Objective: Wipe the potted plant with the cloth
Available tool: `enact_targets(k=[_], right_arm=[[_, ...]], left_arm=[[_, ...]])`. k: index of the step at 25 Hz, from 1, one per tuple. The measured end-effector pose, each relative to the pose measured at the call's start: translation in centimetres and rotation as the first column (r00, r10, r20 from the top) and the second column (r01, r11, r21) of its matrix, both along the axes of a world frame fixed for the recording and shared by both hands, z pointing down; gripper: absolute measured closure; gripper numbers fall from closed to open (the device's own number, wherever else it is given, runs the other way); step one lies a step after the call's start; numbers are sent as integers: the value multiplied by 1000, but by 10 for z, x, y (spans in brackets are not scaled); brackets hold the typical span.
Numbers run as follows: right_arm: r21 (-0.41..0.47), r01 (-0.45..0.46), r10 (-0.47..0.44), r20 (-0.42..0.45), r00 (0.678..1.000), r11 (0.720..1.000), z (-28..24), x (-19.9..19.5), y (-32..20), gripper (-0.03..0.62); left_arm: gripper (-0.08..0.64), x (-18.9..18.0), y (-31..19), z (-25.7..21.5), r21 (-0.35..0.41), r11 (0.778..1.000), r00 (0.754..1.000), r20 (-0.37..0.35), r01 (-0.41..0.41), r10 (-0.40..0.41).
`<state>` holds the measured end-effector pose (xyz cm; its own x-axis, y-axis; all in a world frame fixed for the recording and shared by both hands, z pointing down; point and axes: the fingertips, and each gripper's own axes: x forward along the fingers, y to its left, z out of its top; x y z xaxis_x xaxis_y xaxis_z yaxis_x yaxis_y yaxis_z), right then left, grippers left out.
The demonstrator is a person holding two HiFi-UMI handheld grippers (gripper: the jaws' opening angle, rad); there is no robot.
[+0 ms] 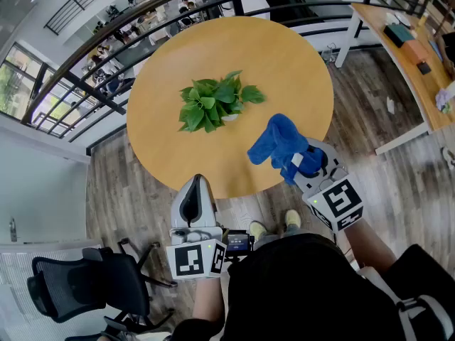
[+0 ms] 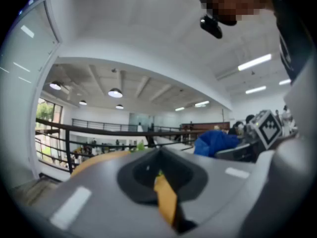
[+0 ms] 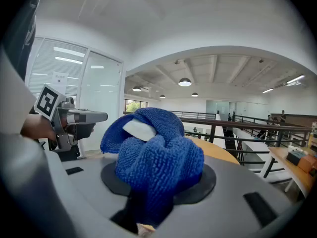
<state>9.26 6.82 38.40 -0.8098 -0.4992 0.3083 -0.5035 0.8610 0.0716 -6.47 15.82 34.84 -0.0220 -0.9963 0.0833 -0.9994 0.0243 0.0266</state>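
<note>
A small potted plant with green leaves stands near the middle of the round wooden table. My right gripper is shut on a bunched blue cloth, held over the table's near right edge, to the right of and nearer than the plant. In the right gripper view the cloth fills the space between the jaws. My left gripper hangs shut and empty just off the table's near edge. In the left gripper view a leaf tip peeks over the jaws and the cloth shows at right.
A black railing curves behind the table. A black office chair stands at the lower left. A long desk with small objects runs along the right. The person's shoes are on the wood floor below the table edge.
</note>
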Motion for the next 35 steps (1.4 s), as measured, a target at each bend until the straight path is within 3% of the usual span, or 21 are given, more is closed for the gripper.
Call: enact_targets(k=[16,35], right_arm=[[-24,-34,35,31,999,999,-2,-24,7,420],[2,-92,92,-10,996,996,5,-63,-7,420]], left_arm=[[560,-30,3,5,9,1000,999,-15,-28,28],[560,-81,-14,15,9,998,997,-38,-63,63]])
